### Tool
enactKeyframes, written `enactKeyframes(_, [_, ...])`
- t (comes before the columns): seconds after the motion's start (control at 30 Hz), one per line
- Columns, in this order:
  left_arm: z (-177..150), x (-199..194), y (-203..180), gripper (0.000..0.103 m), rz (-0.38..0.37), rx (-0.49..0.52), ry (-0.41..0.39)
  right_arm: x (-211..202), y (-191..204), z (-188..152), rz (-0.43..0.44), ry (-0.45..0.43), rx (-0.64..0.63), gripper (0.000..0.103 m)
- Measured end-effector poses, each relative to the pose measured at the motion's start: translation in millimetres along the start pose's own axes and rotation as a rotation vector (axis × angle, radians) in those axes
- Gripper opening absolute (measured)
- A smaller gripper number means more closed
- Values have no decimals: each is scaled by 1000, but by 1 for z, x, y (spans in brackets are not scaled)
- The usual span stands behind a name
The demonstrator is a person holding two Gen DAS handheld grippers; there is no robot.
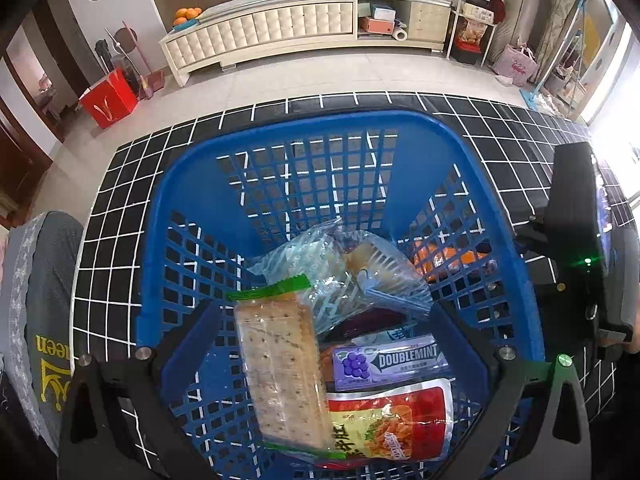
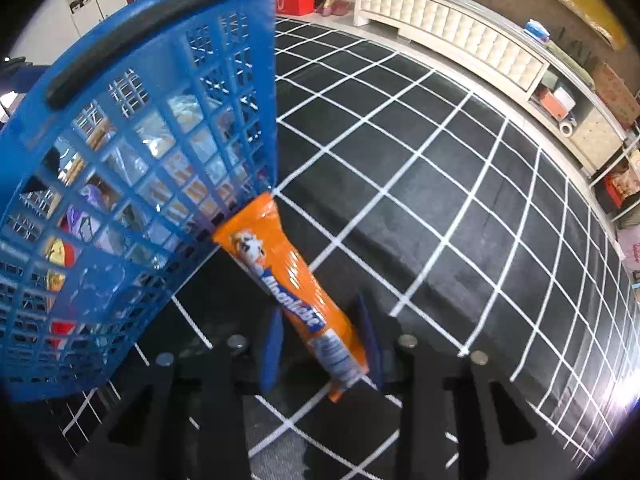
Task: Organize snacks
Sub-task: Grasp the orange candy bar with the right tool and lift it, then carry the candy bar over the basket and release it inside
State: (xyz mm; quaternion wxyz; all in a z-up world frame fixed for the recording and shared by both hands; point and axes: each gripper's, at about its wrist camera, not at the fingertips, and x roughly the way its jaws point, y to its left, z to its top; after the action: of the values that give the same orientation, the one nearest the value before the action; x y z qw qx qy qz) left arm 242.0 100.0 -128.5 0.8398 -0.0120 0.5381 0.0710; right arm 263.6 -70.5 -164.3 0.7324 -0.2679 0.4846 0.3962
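The blue plastic lattice basket [image 1: 192,184] stands on the black bench cover with white grid lines [image 1: 120,184], and the left gripper [image 1: 326,320] hangs over its near rim with jaws spread wide, holding nothing. Nearest in the basket lies a red and yellow foil snack pouch [image 1: 390,424]. Beside it, a long clear-wrapped pack of speckled crackers with green end seals [image 1: 280,368] runs from the near wall toward the basket's middle. Just past the pouch sits a purple Doublemint gum pack with a grape picture [image 1: 390,360]. Farther in, a crumpled clear plastic bag holding pale cake pieces [image 1: 344,268] rests partly on the crackers' far end.

In the right wrist view, the right gripper [image 2: 322,344] is closed on the lower part of an orange tube-shaped snack packet with blue lettering [image 2: 280,264]. The packet slants up and left, and its far tip touches the basket's [image 2: 224,80] outer corner near the base, outside the lattice wall. A black handle [image 2: 132,32] lies along the basket rim. Through the lattice on the basket's right side, the left view shows the same orange packet [image 1: 440,258] outside.

Beyond the bench is pale tiled floor [image 1: 280,80], with a red cardboard box [image 1: 108,98] to the left. Against the far wall stands a long cream cabinet with tufted front panels [image 1: 260,28], carrying a plate of oranges [image 1: 186,14].
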Motion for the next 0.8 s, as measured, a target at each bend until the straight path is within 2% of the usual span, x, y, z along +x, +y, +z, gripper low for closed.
enactKeyframes(0.03, [-1, -1, -1, 103, -3, 2, -2, -4, 1, -2, -11, 3, 2, 31])
enactKeyframes(0.13, [-5, -7, -3, 103, -9, 4, -16, -13, -2, -6, -4, -3, 23, 24])
enactKeyframes(0.47, [-23, -59, -6, 103, -42, -23, -108, -95, 6, -14, -49, -101, 97, 23])
enactKeyframes(0.8, [-56, -142, 1, 103, -80, -35, -246, -203, 53, -9, -115, -234, 77, 23])
